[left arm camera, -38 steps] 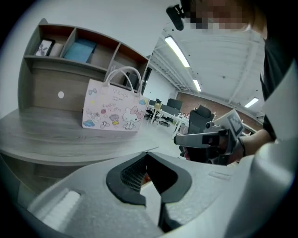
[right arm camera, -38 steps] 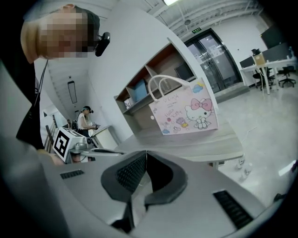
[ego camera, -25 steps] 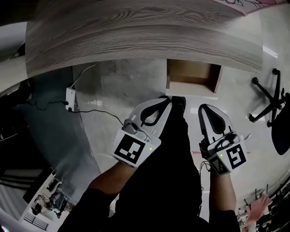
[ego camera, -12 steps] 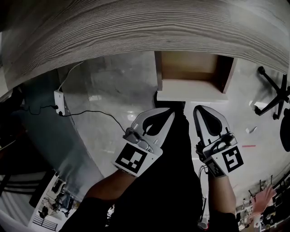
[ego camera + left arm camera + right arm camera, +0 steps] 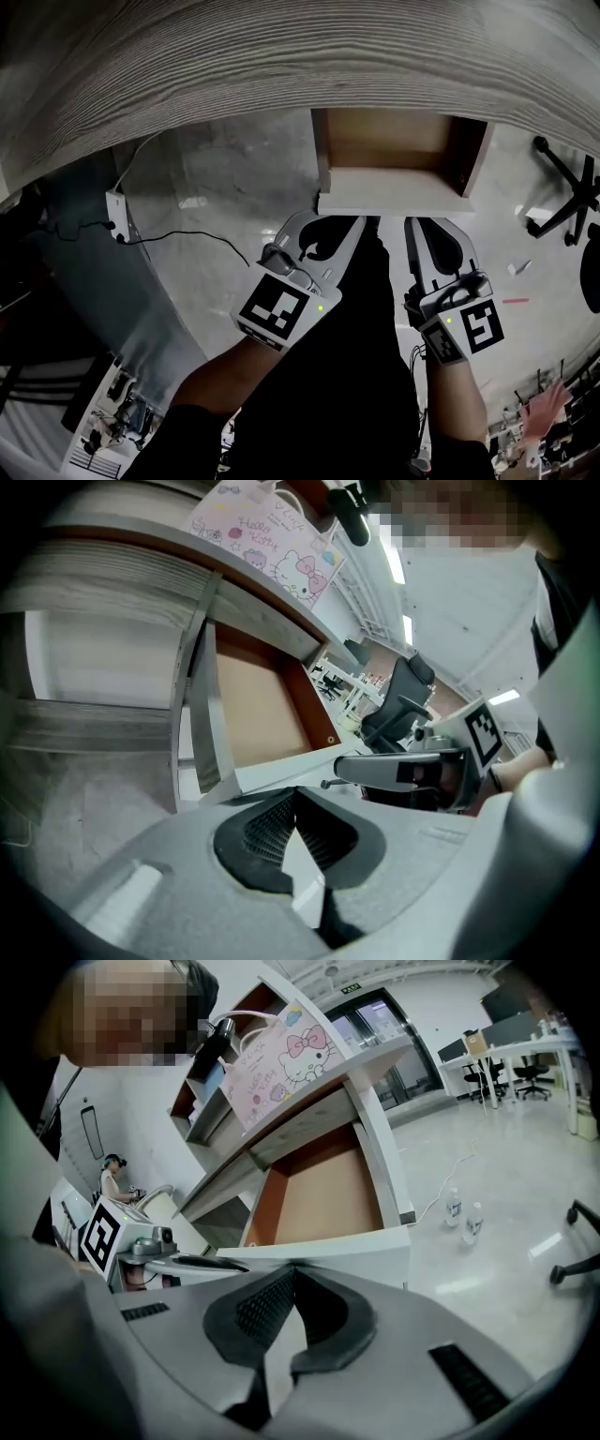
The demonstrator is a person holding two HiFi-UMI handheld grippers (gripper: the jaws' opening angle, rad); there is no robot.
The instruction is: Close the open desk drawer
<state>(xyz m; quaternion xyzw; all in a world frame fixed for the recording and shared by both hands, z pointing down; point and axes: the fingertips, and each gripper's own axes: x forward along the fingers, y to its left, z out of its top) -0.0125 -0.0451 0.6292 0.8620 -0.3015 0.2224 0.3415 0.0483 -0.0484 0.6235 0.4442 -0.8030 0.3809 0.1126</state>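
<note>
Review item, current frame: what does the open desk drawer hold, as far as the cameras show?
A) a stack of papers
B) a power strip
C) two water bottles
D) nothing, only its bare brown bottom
D: the drawer stands pulled out from under the desk, and in the head view and both gripper views the part of its inside that shows is bare brown board.

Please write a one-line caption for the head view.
Left tool and right tool, both shut, near the pale front of the open brown-bottomed desk drawer under a grey wood-grain desktop.
</note>
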